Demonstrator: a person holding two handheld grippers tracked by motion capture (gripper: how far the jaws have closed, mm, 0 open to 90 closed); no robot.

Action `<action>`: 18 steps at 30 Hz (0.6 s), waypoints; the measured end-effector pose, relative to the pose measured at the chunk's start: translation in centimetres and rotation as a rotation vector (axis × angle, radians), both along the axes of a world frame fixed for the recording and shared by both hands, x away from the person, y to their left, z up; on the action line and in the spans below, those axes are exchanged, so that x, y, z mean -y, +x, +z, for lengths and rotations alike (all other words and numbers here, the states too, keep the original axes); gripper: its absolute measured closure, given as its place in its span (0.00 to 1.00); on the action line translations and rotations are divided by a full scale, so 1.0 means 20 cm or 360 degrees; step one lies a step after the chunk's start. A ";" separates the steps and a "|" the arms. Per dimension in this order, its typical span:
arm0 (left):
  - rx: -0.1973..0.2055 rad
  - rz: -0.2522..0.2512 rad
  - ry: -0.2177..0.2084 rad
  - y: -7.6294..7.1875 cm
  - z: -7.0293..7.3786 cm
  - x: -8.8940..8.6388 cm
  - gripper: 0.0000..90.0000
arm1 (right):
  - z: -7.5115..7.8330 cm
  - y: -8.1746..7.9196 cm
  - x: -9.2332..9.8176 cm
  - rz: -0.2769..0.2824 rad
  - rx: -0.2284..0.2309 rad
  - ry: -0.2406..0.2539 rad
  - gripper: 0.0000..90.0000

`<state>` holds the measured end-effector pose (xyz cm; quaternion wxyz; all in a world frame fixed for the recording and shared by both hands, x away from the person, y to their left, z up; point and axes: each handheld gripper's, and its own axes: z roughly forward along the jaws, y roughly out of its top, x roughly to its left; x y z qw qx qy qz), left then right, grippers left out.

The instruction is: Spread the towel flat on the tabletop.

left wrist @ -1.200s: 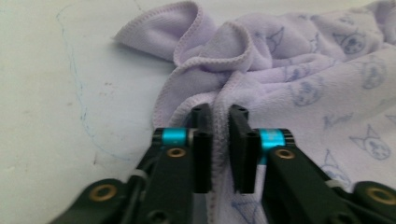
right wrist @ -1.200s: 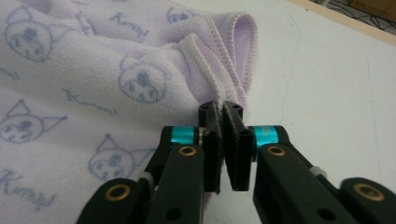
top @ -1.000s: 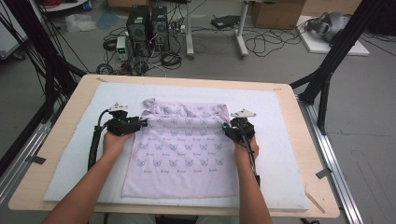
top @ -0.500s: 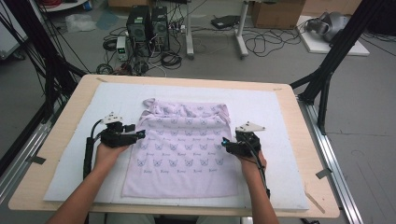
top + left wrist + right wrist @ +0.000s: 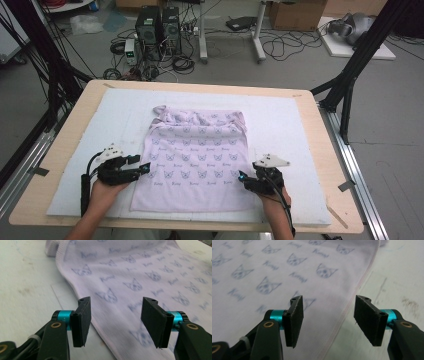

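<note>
While both grippers hover low over the near half of the white mat (image 5: 300, 125), a pale lilac garment (image 5: 197, 160) printed with small cat faces lies flat along the middle of it, its bunched, gathered end toward the far edge of the table (image 5: 320, 150) and its straight hem toward the near edge. Left gripper (image 5: 145, 168) sits at the garment's left side edge, near the near-left corner of the cloth; its own view shows the black pads (image 5: 83, 320) apart, cloth edge passing beneath and between them, nothing pinched. Jaws have just eased a little narrower, yet remain released. Right gripper (image 5: 241, 176) mirrors it at the right side edge; its view shows the hem line running under the gap, pads (image 5: 295, 320) standing clear of the fabric, released too. Neither hand holds anything. Judged step: positioning for a two-handed pick of the lower side edges, likely ahead of a fold or a straightening pull. Next move calls for lowering each claw so one pad slips under the single edge layer, then clenching evenly on both sides; uneven grip risks skewing the cloth on the mat.
</note>
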<state>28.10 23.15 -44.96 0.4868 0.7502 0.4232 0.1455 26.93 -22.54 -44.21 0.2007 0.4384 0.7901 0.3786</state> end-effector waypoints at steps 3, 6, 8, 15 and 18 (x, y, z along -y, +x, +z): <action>0.0003 -0.0012 0.0017 -0.08 0.00 0.00 0.49 | 0.00 -0.09 0.01 0.0000 -0.0014 0.0015 0.46; -0.0009 -0.0007 0.0018 -0.14 0.00 0.01 0.50 | -0.01 -0.14 0.01 -0.0004 -0.0019 0.0028 0.47; -0.0036 -0.0012 0.0041 -0.18 -0.01 0.00 0.51 | -0.01 -0.17 0.01 0.0010 -0.0027 0.0018 0.48; -0.0089 -0.0011 0.0091 -0.27 -0.03 -0.02 0.56 | -0.02 -0.25 0.00 0.0040 -0.0050 0.0006 0.55; -0.0079 -0.0031 0.0115 -0.29 -0.03 -0.02 0.56 | -0.01 -0.27 0.01 0.0032 -0.0045 0.0001 0.58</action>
